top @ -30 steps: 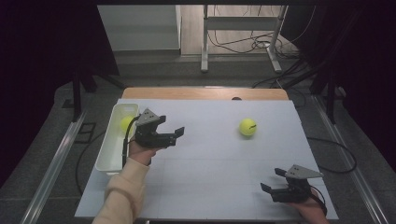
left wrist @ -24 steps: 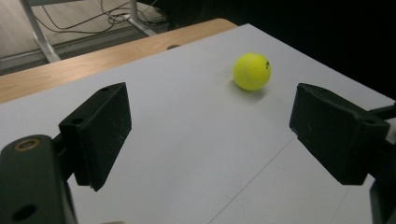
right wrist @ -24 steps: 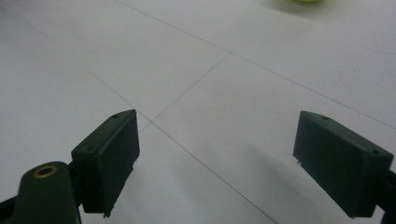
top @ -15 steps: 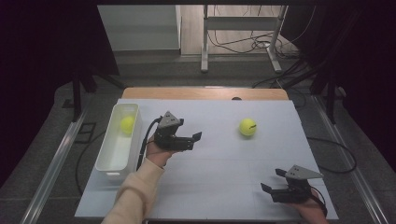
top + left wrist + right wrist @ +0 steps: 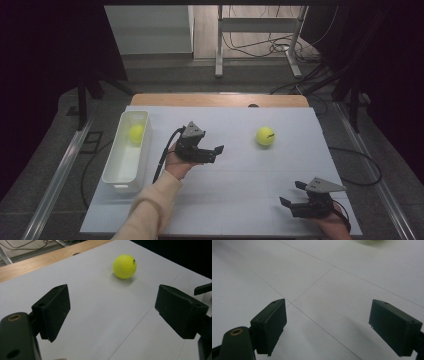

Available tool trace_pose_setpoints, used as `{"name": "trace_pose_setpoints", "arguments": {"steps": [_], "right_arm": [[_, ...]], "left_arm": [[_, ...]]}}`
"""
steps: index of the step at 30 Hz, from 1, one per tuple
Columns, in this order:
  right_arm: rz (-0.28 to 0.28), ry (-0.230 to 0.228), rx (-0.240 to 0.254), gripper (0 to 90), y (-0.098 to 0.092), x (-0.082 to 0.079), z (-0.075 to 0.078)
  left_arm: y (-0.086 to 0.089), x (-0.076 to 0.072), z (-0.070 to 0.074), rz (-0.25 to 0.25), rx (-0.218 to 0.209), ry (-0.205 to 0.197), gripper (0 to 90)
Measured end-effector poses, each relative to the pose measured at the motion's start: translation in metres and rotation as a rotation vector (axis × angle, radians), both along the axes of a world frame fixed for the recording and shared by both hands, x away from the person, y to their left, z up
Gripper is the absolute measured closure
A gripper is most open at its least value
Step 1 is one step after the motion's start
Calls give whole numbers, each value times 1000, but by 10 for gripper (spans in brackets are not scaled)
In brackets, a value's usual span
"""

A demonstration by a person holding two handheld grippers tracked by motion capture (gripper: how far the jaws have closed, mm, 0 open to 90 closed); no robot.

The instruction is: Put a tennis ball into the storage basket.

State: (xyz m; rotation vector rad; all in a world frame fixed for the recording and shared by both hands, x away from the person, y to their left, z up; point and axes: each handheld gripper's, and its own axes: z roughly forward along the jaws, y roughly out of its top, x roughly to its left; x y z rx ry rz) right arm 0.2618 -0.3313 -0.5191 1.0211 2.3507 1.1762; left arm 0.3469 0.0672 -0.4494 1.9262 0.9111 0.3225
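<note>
Ball (image 5: 265,136) lies free on the white table (image 5: 235,200), right of centre; a second ball (image 5: 136,133) sits in the white bin (image 5: 116,176) at the left edge. Dark floor, cables and a stand lie beyond. Left gripper (image 5: 212,152), jaws wide and empty, has moved from beside the bin toward the free ball. Right gripper (image 5: 292,194), jaws open and empty, has stayed put. Left gripper view shows the ball's seam and print.
</note>
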Motion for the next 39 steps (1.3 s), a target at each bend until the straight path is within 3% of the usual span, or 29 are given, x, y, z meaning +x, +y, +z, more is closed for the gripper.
{"name": "trace_pose_setpoints", "arguments": {"steps": [9,17,22,26,39], "right_arm": [[13,2,12,151,1,3,0],[16,2,11,152,0,2,-1],[12,-10,25,153,-3,-2,1],[18,-22,30,153,-2,-2,2],[32,-17,63,153,5,-3,2]], "left_arm": [[-19,9,-10,-33,23,18,137],[-33,22,-14,-63,1,34,139],[-45,31,-15,-66,-1,29,141],[-53,39,-19,-70,23,33,141],[-66,51,-25,-60,42,33,144]]}}
